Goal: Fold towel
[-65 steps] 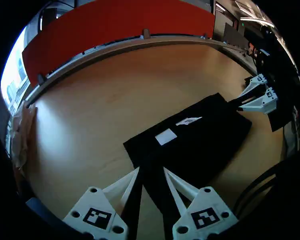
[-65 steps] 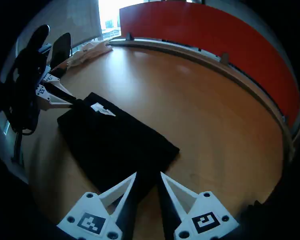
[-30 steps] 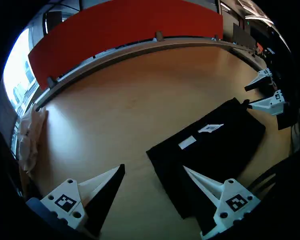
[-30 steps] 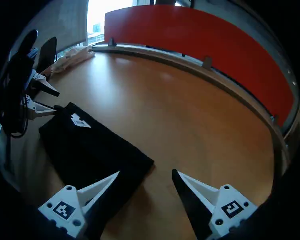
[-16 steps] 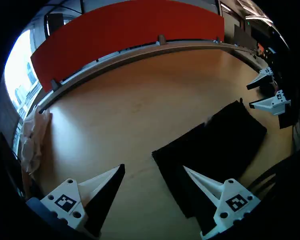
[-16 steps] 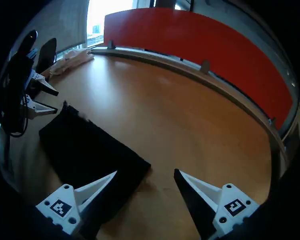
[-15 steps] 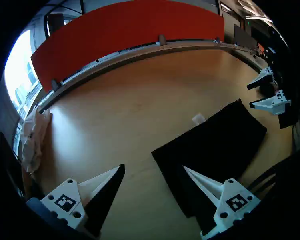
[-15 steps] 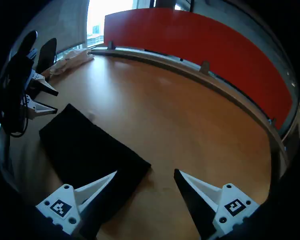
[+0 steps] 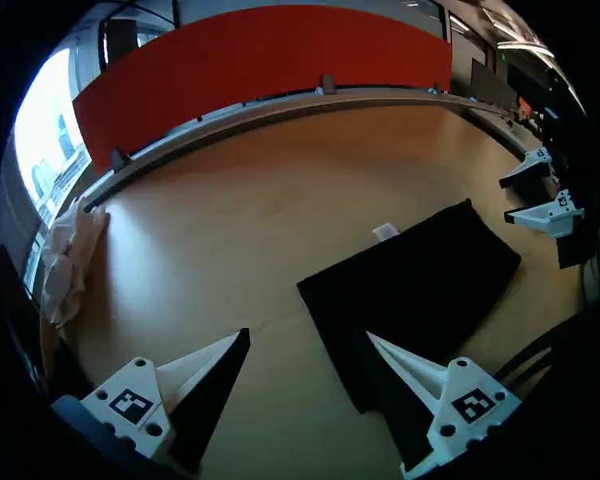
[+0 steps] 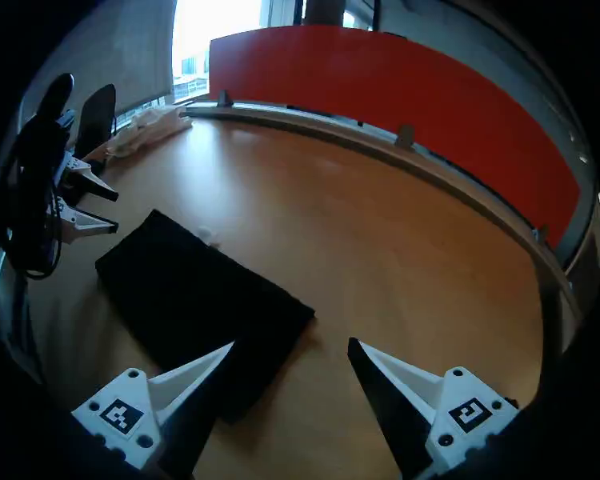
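The black cloth towel (image 9: 416,280) lies flat on the big brown wooden table (image 9: 236,208). It is folded into a neat long shape. A little white tag (image 9: 385,231) sticks out at its far edge.

The left gripper (image 9: 306,334) has its two white fingers wide apart, and nothing is between them. In the left gripper view, one finger sits over the near corner of the towel and the other sits over bare table. I cannot tell if they touch the towel.

The right gripper (image 10: 291,344) is wide apart too and holds nothing. In the right gripper view, one of its fingers is over the near end of the towel.

Each gripper is at one short end of the towel.

A long red wall panel (image 10: 396,72) stands along the far edge of the table. A pale crumpled cloth (image 10: 148,120) lies in the far corner by the bright window, well apart from the towel.
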Tool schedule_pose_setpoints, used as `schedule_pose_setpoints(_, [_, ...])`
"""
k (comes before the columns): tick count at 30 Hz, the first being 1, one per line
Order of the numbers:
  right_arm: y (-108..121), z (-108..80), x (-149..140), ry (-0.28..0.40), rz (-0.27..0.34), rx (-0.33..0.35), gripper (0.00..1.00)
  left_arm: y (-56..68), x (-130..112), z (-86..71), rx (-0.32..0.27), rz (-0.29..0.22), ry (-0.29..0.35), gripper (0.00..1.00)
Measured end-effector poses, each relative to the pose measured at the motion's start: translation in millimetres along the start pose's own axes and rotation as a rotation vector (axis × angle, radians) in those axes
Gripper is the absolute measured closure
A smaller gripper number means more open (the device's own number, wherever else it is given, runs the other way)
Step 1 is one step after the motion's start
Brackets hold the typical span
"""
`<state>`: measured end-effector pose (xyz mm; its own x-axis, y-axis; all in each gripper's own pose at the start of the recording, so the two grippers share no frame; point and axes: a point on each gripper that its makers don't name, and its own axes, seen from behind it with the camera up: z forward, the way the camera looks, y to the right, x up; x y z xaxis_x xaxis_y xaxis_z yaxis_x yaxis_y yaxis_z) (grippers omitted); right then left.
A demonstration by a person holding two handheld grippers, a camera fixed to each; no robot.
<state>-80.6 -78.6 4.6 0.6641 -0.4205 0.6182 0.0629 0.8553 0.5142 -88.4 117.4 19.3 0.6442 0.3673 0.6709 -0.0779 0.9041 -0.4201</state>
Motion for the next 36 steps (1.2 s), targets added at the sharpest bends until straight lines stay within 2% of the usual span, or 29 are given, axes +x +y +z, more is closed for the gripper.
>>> schedule_pose_setpoints(18, [-11.3, -34.9, -25.5, -0.003, 0.024, -0.009, 0.00, 13.5, -34.1, -25.6, 0.004, -0.052, -0.007, 0.03])
schedule_pose_setpoints(29, [-17.6, -34.6, -29.8, -0.001, 0.008, 0.012, 0.00, 14.0, -39.7, -30.8, 0.016, -0.062, 0.002, 0.04])
schedule_pose_setpoints(36, [-23.8, -32.1, -30.3, -0.003, -0.018, 0.043, 0.00, 11.0, -46.4, -40.3, 0.032, -0.101, 0.016, 0.04])
